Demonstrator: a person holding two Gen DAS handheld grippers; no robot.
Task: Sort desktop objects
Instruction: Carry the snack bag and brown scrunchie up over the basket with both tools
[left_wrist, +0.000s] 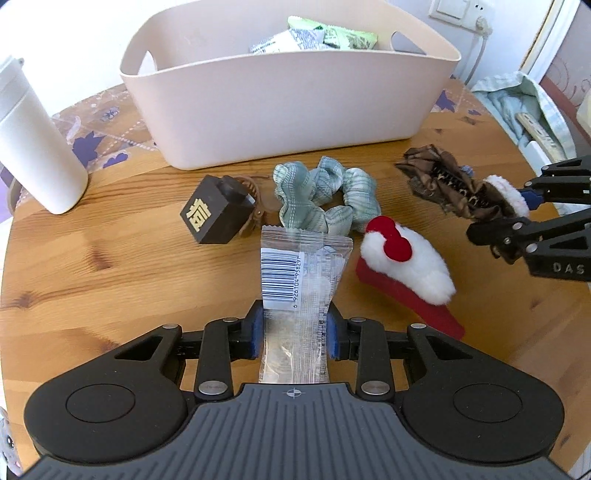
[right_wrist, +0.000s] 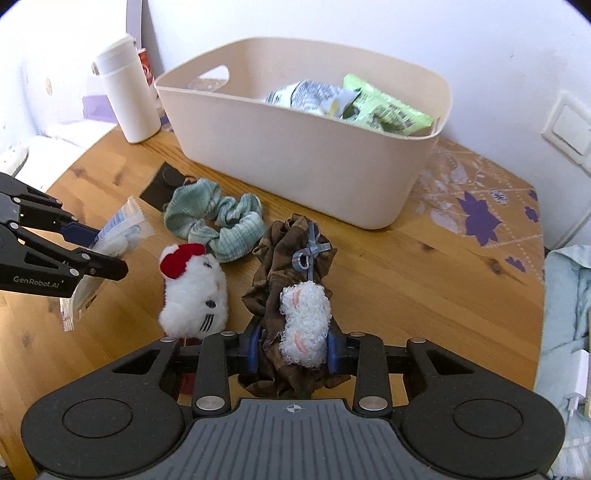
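Observation:
My left gripper (left_wrist: 295, 328) is shut on a clear snack packet (left_wrist: 299, 277) with a barcode, held above the wooden table (left_wrist: 110, 266). It also shows in the right wrist view (right_wrist: 110, 236). My right gripper (right_wrist: 293, 347) is shut on a brown scrunchie (right_wrist: 291, 240) with a white fluffy patch, also in the left wrist view (left_wrist: 454, 188). On the table lie a green scrunchie (left_wrist: 325, 195), a white plush clip with a red bow (left_wrist: 402, 262) and a dark block with a gold character (left_wrist: 218, 210). The beige bin (left_wrist: 288, 85) stands behind them.
Green and white snack packets (right_wrist: 354, 99) lie in the bin. A white bottle (left_wrist: 33, 140) stands at the left. A patterned mat (right_wrist: 476, 210) lies under the bin. Light blue cloth (left_wrist: 524, 107) lies off the right edge.

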